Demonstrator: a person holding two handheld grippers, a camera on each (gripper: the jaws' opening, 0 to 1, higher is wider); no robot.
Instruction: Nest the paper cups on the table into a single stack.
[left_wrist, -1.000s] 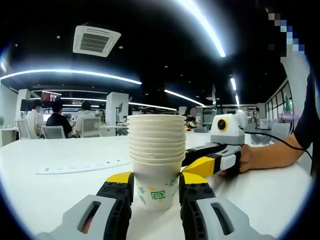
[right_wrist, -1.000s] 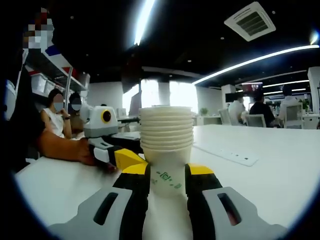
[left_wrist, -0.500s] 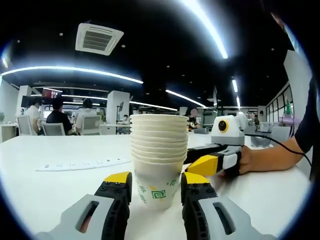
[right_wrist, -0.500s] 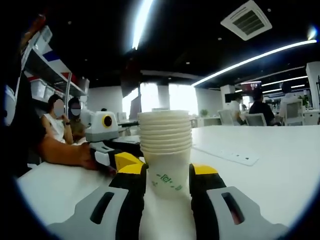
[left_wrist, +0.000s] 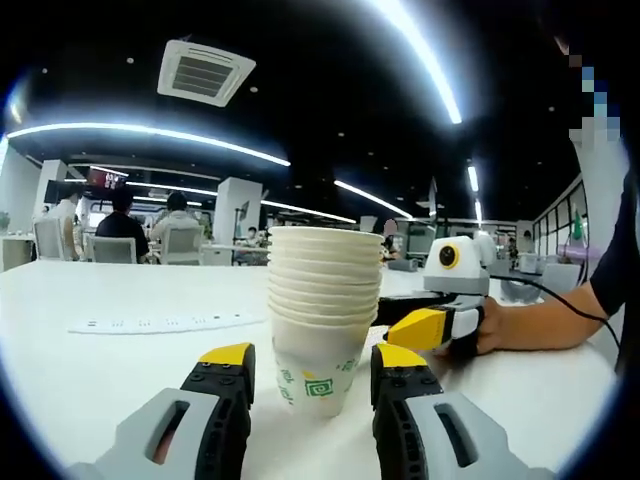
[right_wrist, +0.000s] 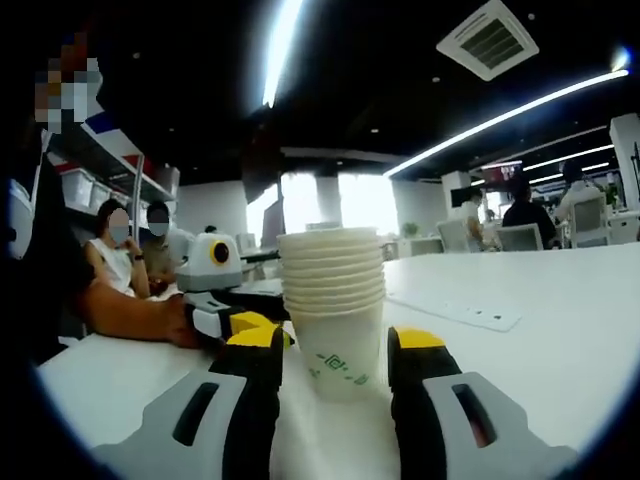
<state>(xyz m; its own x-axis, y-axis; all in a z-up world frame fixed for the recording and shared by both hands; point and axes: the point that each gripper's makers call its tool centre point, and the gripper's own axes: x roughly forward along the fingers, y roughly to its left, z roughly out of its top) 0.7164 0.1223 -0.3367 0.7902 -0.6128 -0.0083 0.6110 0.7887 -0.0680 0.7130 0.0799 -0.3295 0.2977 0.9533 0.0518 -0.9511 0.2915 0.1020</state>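
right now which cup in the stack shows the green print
The bottom cup: its side wall is bare and carries the green print. Of the cups nested above it, just the plain rims show.

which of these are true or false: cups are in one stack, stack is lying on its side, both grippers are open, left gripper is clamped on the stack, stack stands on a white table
1. The cups form one stack. True.
2. The stack lies on its side. False: it stands upright, rims up.
3. Both grippers are open. True: the left gripper and right gripper each show a gap on either side of the stack.
4. The left gripper is clamped on the stack. False: its jaws stand apart from the bottom cup.
5. The stack stands on a white table. True.
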